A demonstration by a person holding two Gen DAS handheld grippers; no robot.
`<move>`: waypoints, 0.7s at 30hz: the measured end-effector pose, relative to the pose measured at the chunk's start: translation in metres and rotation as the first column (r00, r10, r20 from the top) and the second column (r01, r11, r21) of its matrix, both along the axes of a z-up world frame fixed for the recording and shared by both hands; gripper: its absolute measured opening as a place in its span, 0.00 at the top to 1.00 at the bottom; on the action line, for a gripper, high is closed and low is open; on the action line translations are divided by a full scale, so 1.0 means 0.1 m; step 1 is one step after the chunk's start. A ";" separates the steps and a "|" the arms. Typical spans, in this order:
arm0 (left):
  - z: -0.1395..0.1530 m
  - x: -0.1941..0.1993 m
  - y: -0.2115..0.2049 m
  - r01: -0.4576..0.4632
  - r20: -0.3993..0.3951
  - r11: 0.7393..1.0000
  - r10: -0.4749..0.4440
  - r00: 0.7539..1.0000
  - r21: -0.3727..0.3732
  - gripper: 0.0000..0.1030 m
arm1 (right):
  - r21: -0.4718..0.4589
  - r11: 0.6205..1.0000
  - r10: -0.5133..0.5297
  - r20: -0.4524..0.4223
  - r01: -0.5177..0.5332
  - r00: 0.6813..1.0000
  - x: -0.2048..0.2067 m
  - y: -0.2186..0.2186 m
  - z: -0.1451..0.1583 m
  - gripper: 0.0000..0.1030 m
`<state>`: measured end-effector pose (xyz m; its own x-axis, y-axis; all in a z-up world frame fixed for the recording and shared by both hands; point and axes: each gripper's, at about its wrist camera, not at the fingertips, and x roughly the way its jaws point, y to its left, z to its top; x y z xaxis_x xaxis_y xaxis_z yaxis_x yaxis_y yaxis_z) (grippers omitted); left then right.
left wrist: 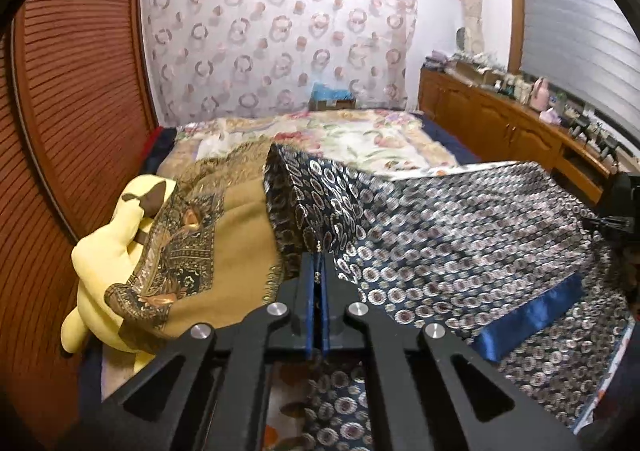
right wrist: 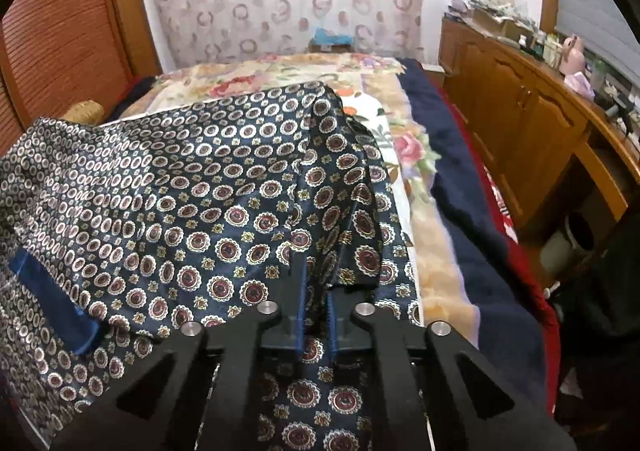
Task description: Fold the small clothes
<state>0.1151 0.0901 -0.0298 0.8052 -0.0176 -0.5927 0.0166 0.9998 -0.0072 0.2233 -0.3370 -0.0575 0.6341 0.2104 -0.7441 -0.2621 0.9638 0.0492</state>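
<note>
We are holding the patterned navy garment point(right wrist: 192, 187) stretched between both grippers above the flowered bedspread point(right wrist: 416, 155). The left gripper point(left wrist: 319, 271) is pinching one corner with jaws nearly shut; the right gripper point(right wrist: 316, 291) is clamping another edge. We are judging this as mid-fold: next we should be carrying the lifted edge across evenly. The tan shawl point(left wrist: 224, 235) is lying beside it.

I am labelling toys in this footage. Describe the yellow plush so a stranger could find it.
Start at the bed; on its left side, by the slatted wooden door, lies a mustard patterned shawl. The yellow plush pokes out from under the shawl's left edge: the only plain, pale yellow thing among patterned cloths.
</note>
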 end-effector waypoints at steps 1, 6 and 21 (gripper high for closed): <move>0.03 -0.04 -0.02 0.007 0.010 1.000 -0.007 1.000 -0.004 1.00 | 0.022 1.000 0.006 0.019 -0.006 1.000 -0.04 -0.03 0.05 0.99; 0.17 -0.28 -0.11 0.037 0.063 0.999 -0.035 0.997 -0.028 1.00 | 0.048 0.999 0.003 0.085 -0.007 0.996 -0.20 -0.15 0.27 1.00; -0.09 -1.04 0.00 0.007 0.027 0.991 -0.003 1.000 -0.134 1.00 | 0.042 0.999 0.019 0.169 -0.026 0.985 -0.51 -0.43 0.77 1.00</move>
<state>0.0114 0.0899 -0.0386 0.8204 -0.0997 -0.5630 0.0237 0.9898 -0.1408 0.1724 -0.3801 0.0191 0.7445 0.2564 -0.6164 -0.2919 0.9554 0.0448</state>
